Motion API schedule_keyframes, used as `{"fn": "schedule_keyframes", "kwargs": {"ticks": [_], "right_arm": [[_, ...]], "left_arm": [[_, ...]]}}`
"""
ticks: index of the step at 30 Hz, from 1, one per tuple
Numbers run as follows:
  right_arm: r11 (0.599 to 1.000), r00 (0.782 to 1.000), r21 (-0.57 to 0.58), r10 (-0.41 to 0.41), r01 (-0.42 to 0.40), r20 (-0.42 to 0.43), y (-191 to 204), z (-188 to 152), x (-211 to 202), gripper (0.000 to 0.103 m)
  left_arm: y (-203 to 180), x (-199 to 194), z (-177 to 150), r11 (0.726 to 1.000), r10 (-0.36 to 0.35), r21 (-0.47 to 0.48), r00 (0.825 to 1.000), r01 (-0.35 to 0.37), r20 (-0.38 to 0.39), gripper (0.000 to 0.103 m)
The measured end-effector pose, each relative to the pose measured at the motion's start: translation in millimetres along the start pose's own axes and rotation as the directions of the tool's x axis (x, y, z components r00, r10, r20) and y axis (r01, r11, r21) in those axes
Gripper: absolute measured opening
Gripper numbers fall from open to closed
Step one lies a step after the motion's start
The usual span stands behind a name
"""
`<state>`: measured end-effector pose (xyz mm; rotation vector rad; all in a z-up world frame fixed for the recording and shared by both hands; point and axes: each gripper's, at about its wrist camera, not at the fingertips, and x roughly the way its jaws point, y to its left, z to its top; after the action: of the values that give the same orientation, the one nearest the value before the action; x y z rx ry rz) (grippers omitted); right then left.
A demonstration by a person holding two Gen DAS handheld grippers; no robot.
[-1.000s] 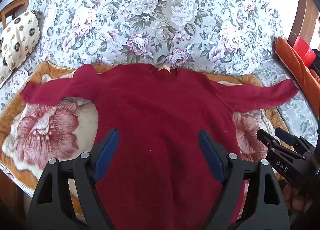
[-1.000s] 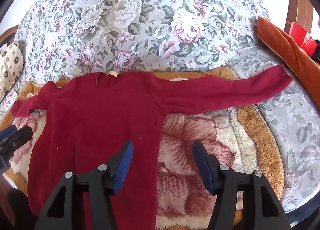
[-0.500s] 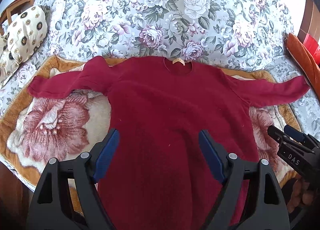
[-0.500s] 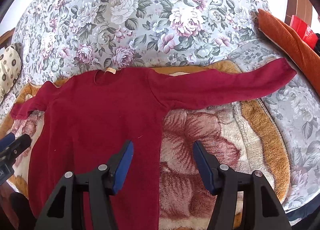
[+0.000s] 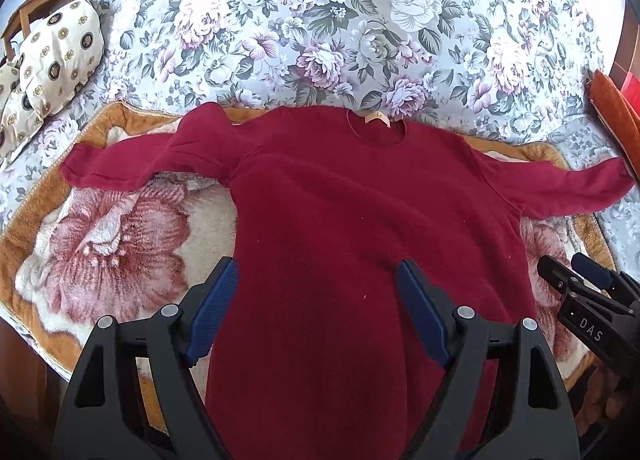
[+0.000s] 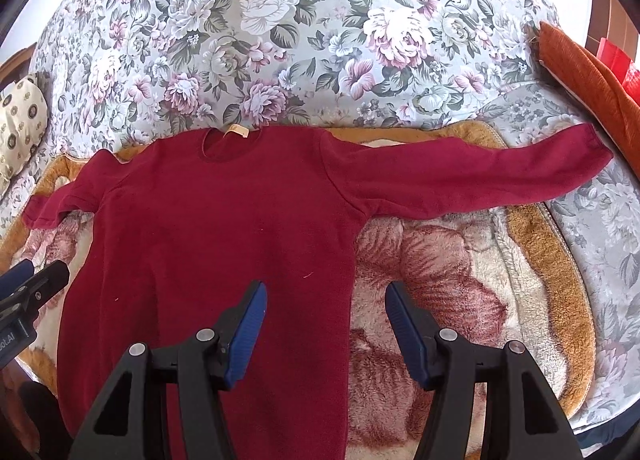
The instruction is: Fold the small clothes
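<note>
1. Lying flat, front up, the dark red fleecy long-sleeved jumper [image 5: 360,227] spreads both sleeves wide over a plush cream blanket with pink rose print and tan border [image 5: 116,252].
2. Under the blanket lies a smooth grey floral bedspread [image 5: 320,19].
3. Above the jumper's body, the left gripper [image 5: 316,280] has its blue ribbed pads wide apart, holding nothing.
4. Over the jumper's right edge, the right gripper [image 6: 324,300] gapes equally wide, empty.

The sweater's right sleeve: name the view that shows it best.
Right wrist view: the right sleeve lies full length, flat, cuff to shoulder. The left wrist view shows it squeezed against the frame's right edge.
</note>
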<state>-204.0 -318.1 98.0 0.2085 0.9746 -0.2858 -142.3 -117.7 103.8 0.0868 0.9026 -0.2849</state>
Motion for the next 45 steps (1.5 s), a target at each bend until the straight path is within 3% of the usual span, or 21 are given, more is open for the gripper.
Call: {"fn": "schedule_keyframes", "kwargs": {"ticks": [27, 37, 45], "right_arm": [[1.000, 0.999, 0.003, 0.015, -0.015, -0.034, 15, 11, 37, 0.059], [0.999, 0.999, -0.030, 0.025, -0.027, -0.043, 36, 22, 53, 0.059], [0.997, 0.998, -0.068, 0.040, -0.043, -0.054, 57, 36, 68, 0.059]], "left_arm": [[9, 31, 9, 1.000, 0.006, -0.028, 0.999, -0.007, -0.040, 0.082], [30, 41, 21, 0.998, 0.017, -0.064, 0.999, -0.020, -0.046, 0.082], [69, 50, 33, 0.989, 0.053, -0.135, 0.997, -0.059, -0.049, 0.082]]}}
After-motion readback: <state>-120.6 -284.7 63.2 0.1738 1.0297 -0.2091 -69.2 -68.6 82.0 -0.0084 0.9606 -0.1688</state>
